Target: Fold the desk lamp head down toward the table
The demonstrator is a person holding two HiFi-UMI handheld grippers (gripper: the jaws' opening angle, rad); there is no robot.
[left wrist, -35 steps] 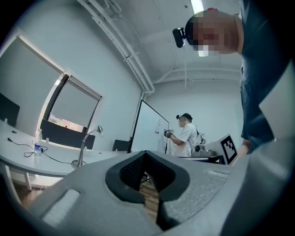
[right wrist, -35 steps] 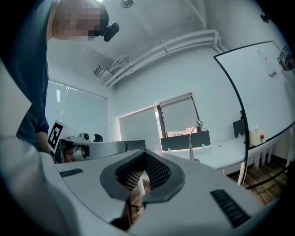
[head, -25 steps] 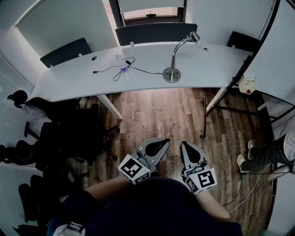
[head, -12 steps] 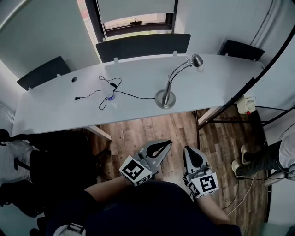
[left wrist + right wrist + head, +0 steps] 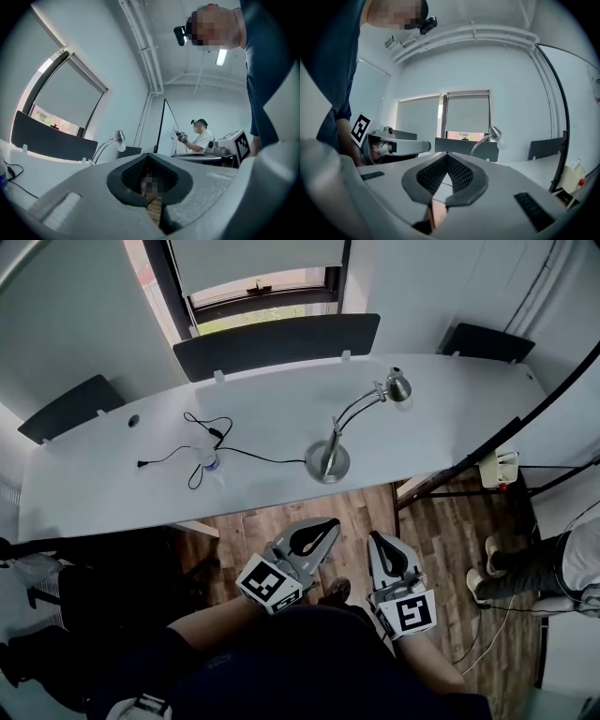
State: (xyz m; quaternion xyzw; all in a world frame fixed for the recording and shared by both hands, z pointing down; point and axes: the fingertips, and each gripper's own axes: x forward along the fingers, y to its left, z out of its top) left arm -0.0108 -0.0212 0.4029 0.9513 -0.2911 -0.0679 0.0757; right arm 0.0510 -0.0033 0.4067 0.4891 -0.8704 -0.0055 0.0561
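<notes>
A chrome desk lamp (image 5: 326,461) stands on the long white table (image 5: 112,493). Its curved neck rises to the right and ends in the raised head (image 5: 397,386). My left gripper (image 5: 319,532) and right gripper (image 5: 386,549) hang side by side over the wood floor, short of the table's near edge, both shut and empty. In the left gripper view the closed jaws (image 5: 149,158) point level, with the lamp head (image 5: 119,136) to their upper left. The right gripper view shows its closed jaws (image 5: 447,155) and the lamp head (image 5: 495,133) beyond them to the right.
A black cable (image 5: 202,451) lies on the table left of the lamp. Black divider panels (image 5: 277,338) stand behind the table. A white box (image 5: 497,468) sits at its right end. A person's legs (image 5: 525,563) are at right, another person (image 5: 201,136) stands further off, and dark chairs (image 5: 56,615) are at left.
The table and lamp have come nearer and slid lower in the head view, and less floor lies between them and my grippers. Both grippers stay shut, side by side.
</notes>
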